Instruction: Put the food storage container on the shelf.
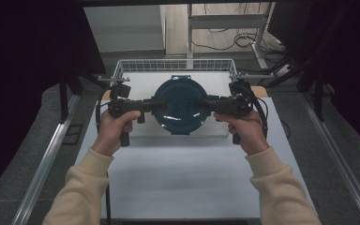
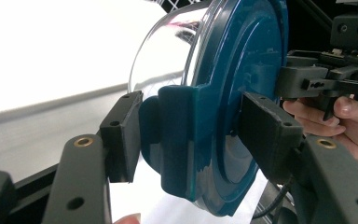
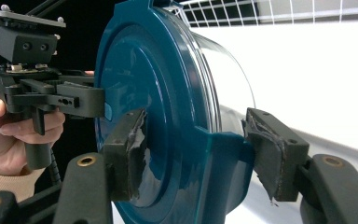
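Observation:
A round container with a teal lid (image 1: 180,105) and a clear bowl (image 2: 168,46) hangs above the table between my two grippers, lid facing up in the high view. My left gripper (image 1: 152,104) is shut on the teal side clip (image 2: 177,135) at the lid's left edge, one pad on each side of it. From the opposite side, my right gripper (image 1: 206,104) is shut on the other clip (image 3: 219,163). In the left gripper view the right gripper (image 2: 326,79) and its hand show past the lid (image 2: 247,60). The left gripper (image 3: 51,98) shows beyond the lid (image 3: 140,70) in the right gripper view.
A white wire basket (image 1: 176,65) stands at the back of the white table (image 1: 192,173), just behind the held container. Metal rails (image 1: 47,159) run along both sides of the table. A desk frame and cables (image 1: 234,37) lie on the floor beyond.

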{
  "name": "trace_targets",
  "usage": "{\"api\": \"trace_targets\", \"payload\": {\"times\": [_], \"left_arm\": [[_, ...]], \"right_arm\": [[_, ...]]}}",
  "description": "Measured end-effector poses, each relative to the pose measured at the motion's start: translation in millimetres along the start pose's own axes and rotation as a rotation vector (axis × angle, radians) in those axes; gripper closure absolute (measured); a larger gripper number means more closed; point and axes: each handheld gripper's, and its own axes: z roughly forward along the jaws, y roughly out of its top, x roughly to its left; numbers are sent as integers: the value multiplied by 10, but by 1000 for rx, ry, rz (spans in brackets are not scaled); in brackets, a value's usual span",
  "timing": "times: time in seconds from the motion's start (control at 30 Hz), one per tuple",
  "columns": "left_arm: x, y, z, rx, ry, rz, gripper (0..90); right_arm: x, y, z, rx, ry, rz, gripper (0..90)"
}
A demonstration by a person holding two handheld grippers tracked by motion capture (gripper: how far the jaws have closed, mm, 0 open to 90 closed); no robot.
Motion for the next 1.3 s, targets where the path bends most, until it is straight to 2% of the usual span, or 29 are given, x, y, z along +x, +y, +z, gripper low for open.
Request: {"api": "trace_targets", "payload": {"times": [0.33, 0.43, 0.8, 1.07, 1.1, 1.23, 1.3], "left_arm": [[128, 376, -10, -24, -9, -14, 411], [203, 474, 25, -19, -19, -22, 409], [487, 684, 227, 25, -15, -71, 400], [671, 751, 391, 60, 4, -131, 394], [694, 752, 404, 52, -2, -145, 395], [745, 777, 459, 40, 0, -186, 393], [774, 791, 493, 28, -4, -224, 391]], "right_arm": [[-27, 428, 121, 13, -16, -14, 404], [-48, 549, 157, 17, -24, -23, 404], [-311, 766, 376, 54, -34, -1, 404], [-552, 813, 535, 67, -32, 66, 404], [-583, 809, 559, 76, -33, 78, 402], [-663, 811, 596, 48, -30, 119, 403], [-719, 809, 621, 37, -26, 155, 401]]}}
